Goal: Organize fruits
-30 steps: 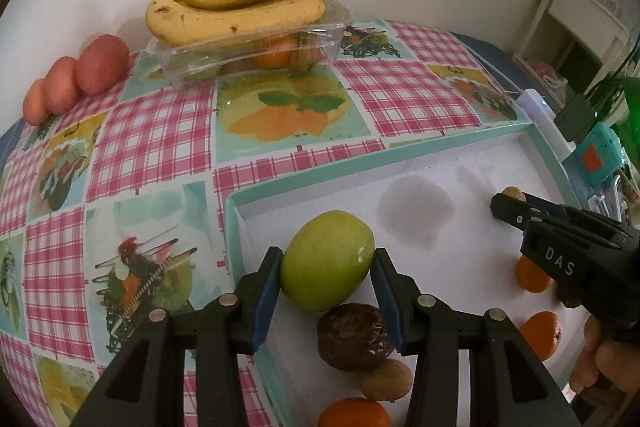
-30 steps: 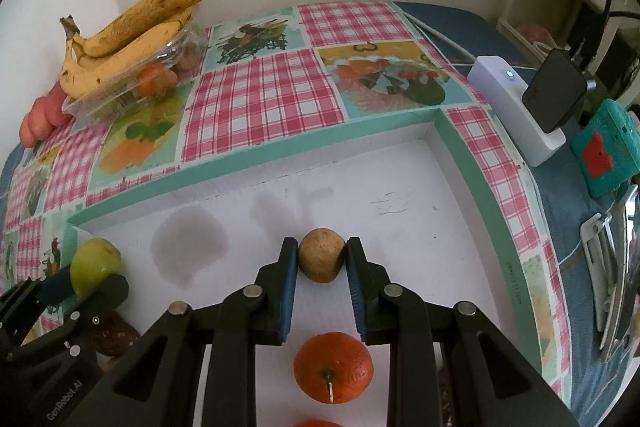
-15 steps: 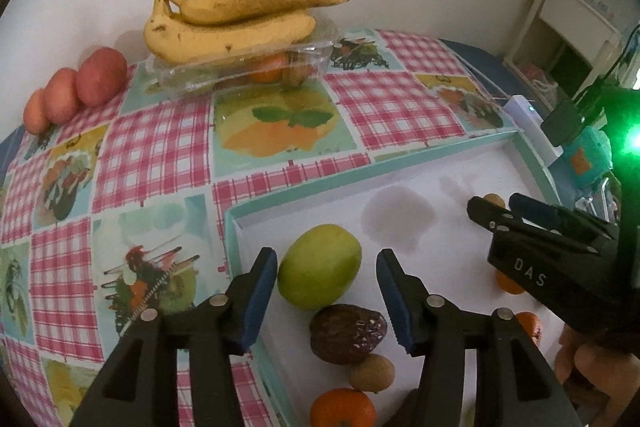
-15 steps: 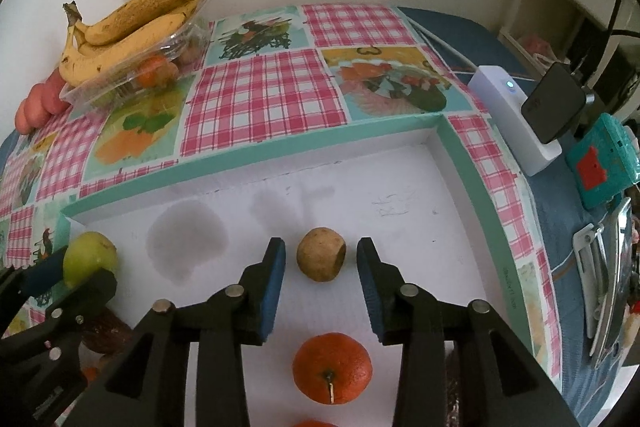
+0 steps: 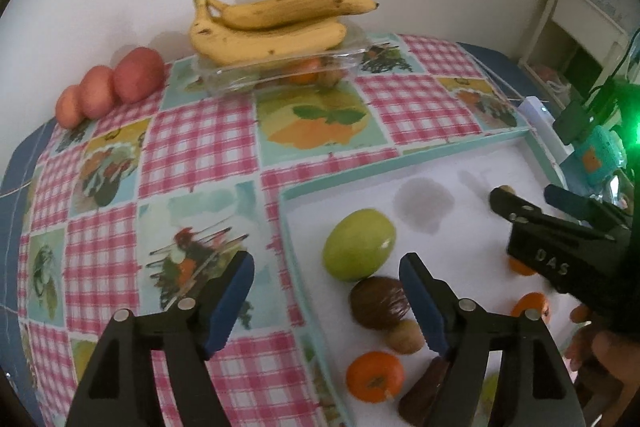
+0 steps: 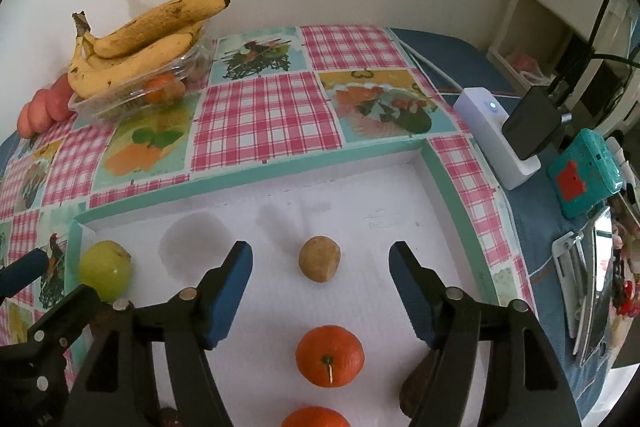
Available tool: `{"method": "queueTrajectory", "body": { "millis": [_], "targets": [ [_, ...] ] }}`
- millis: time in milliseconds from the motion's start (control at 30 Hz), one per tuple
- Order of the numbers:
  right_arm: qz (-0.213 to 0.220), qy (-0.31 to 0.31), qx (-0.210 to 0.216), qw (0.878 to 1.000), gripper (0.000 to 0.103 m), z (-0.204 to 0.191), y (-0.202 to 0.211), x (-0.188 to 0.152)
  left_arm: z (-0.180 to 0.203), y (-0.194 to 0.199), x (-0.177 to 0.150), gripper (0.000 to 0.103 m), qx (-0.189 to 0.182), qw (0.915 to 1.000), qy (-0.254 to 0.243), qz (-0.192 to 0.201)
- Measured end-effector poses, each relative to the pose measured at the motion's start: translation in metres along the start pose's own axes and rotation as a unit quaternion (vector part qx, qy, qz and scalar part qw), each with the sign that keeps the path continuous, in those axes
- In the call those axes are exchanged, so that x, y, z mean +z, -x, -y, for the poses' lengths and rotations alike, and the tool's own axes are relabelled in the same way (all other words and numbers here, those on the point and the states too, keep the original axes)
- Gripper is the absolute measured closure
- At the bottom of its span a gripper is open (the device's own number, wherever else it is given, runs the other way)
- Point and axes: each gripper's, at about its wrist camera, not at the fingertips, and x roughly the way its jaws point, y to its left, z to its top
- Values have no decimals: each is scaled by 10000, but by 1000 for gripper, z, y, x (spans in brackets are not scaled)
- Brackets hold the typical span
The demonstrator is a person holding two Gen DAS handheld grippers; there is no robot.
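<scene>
A white tray with a teal rim (image 5: pixel 360 171) (image 6: pixel 256 179) lies on the checked tablecloth. In it lie a green apple (image 5: pixel 359 244) (image 6: pixel 105 269), a dark brown fruit (image 5: pixel 379 302), a small brown fruit (image 5: pixel 405 337) and oranges (image 5: pixel 374 375) (image 6: pixel 329 355). My left gripper (image 5: pixel 328 301) is open and empty, drawn back from the apple. My right gripper (image 6: pixel 320 293) is open and empty just behind a small tan fruit (image 6: pixel 319 258). The right gripper also shows in the left wrist view (image 5: pixel 532 199).
A clear plastic box (image 5: pixel 280 71) with bananas (image 5: pixel 272 27) (image 6: pixel 140 43) on top stands at the back by the wall. Three red fruits (image 5: pixel 108 85) lie at the back left. A white power strip (image 6: pixel 498 143) and a teal device (image 6: pixel 584 175) sit right of the tray.
Both grippers opened. The left let go of the green apple and the right let go of the small tan fruit. Both pulled back a little.
</scene>
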Motion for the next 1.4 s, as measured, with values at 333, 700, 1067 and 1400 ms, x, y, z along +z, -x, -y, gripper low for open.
{"method": "queueTrajectory", "body": {
  "millis": [333, 700, 1067, 1400],
  "targets": [
    [29, 14, 53, 10000, 21, -5, 18, -13, -36, 19, -16, 4, 365, 9983, 439, 99],
    [22, 165, 154, 9997, 18, -19, 35, -30, -78, 33, -42, 0, 946, 9903, 998, 214],
    [-74, 511, 450, 9977, 7, -58, 54, -59, -97, 52, -69, 0, 1100, 9862, 1222, 198],
    [-108, 537, 652, 9964, 7, -72, 80, -79, -97, 90, -90, 0, 1903, 9729, 1290, 242]
  ]
}}
